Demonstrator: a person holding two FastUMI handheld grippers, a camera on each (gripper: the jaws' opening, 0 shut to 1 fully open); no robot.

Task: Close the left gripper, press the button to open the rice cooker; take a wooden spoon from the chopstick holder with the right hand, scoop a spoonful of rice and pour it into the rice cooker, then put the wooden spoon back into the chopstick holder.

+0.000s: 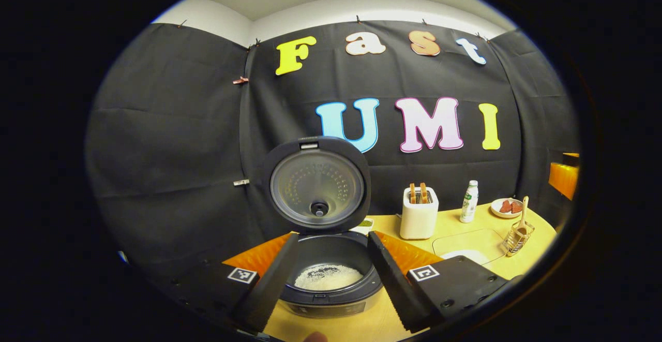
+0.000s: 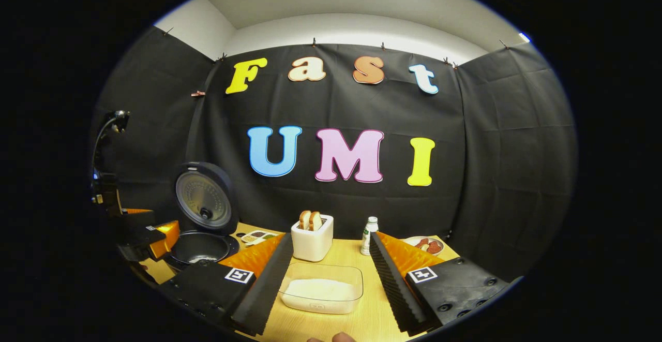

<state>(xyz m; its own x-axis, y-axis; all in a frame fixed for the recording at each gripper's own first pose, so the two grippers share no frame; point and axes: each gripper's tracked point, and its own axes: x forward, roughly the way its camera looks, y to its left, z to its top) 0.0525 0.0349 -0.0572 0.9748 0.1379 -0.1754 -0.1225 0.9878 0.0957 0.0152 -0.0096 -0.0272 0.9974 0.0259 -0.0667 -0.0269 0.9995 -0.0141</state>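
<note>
Already the rice cooker (image 1: 326,274) stands open with rice inside and the wooden spoon (image 1: 523,218) sits in the chopstick holder (image 1: 517,239) far right; both grippers, left gripper (image 1: 331,280) and right gripper (image 2: 331,285), hang spread and empty, so simply withdraw clear of the lid (image 1: 315,184).

The left gripper view faces the open black rice cooker (image 1: 325,259) at close range. The right gripper view faces the clear plastic rice container (image 2: 321,288). Both share the white toaster (image 1: 419,212) (image 2: 312,237) and light wooden table (image 1: 465,225) (image 2: 357,259).
</note>
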